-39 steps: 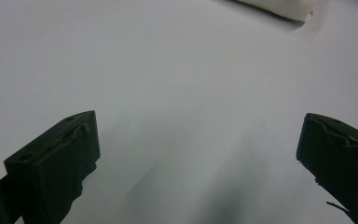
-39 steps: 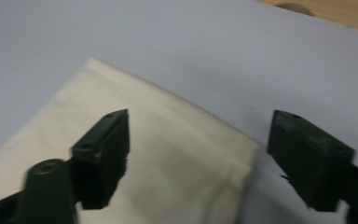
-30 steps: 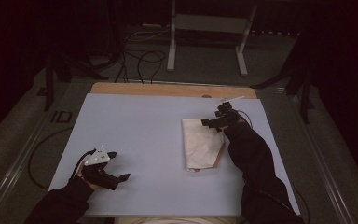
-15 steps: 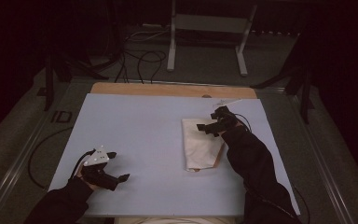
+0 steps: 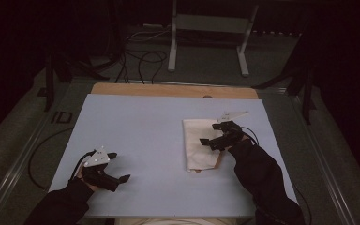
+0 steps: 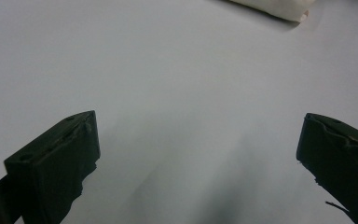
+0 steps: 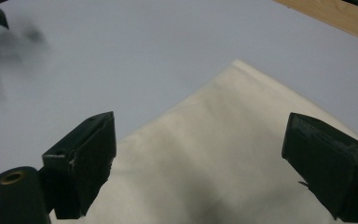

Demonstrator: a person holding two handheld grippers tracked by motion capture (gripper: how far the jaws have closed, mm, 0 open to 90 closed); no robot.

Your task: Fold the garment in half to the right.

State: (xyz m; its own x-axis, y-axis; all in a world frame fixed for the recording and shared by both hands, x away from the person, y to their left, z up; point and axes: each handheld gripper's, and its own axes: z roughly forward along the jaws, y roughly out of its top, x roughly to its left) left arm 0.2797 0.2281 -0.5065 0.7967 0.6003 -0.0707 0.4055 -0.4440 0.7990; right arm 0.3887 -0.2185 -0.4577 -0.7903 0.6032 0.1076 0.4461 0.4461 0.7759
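Left gripper (image 5: 116, 167) idle over bare bench (image 5: 140, 122) near front-left corner, fingers spread, nothing held; folded cream cloth (image 5: 198, 143) flat right of centre; right gripper (image 5: 212, 134) hovers over cloth, fingers released (looks like regrasp step); next: lower, pinch cloth edge.

No words, no numbers, no signs to read anywhere, plain cream cloth (image 5: 199, 143), plain pale table top (image 5: 140, 126), black grippers with no letters on them
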